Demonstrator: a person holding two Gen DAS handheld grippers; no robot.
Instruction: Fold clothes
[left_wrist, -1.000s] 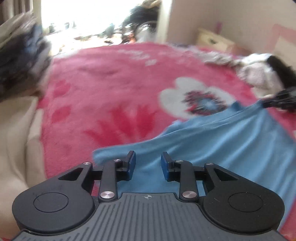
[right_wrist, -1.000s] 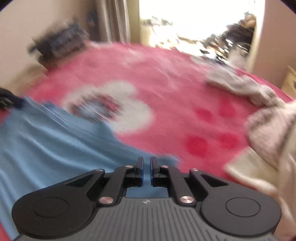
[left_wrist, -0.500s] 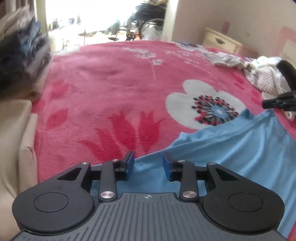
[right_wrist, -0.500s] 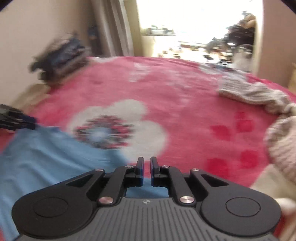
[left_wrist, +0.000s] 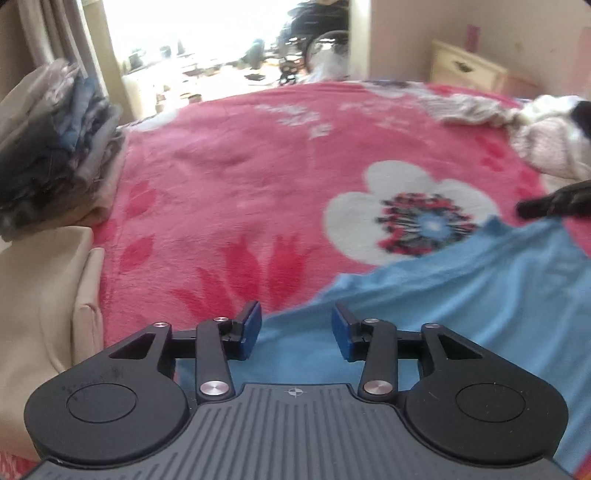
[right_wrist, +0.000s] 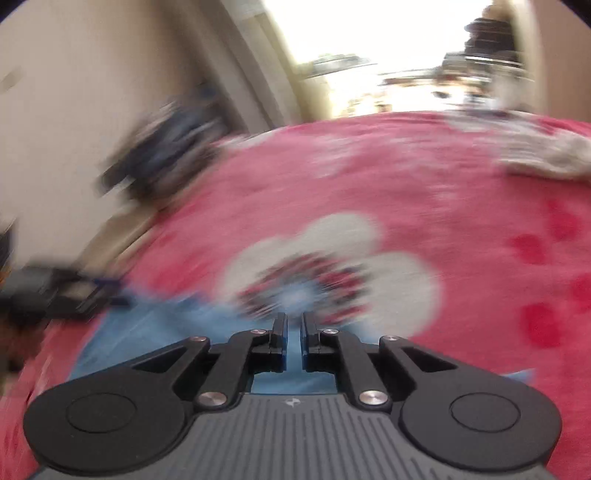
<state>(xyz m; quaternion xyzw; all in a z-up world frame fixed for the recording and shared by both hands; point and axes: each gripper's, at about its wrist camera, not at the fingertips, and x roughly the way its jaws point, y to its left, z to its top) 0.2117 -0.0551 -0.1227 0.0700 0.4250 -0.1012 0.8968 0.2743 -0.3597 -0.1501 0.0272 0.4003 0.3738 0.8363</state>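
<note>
Left wrist view: we see our left gripper (left_wrist: 296, 328) with its jaws standing apart, having just been opening wider; nothing is pinched between the blue pads (left_wrist: 248, 329), and the blue garment (left_wrist: 461, 295) lies underneath and beyond them. That garment spreads across the lower right of the pink flowered blanket (left_wrist: 240, 177), its upper edge running up to the right toward the dark tip of the right gripper (left_wrist: 550, 203), which touches the cloth's far corner. A stack of folded clothes (left_wrist: 55, 140) sits at the blanket's left edge, with a cream cushion (left_wrist: 44, 302) below it. Crumpled pale clothes (left_wrist: 535, 133) lie at the far right, and a cream nightstand (left_wrist: 469, 70) stands against the wall behind.

Right wrist view: the picture is blurred by motion. Our right gripper's jaws are nearly together, with only a narrow slit between them; blue cloth shows through that slit, but we cannot tell whether the pads pinch it. The garment runs leftward toward the left gripper, a dark smear at the left edge. The large white flower (right_wrist: 332, 269) sits just ahead of the fingertips.
</note>
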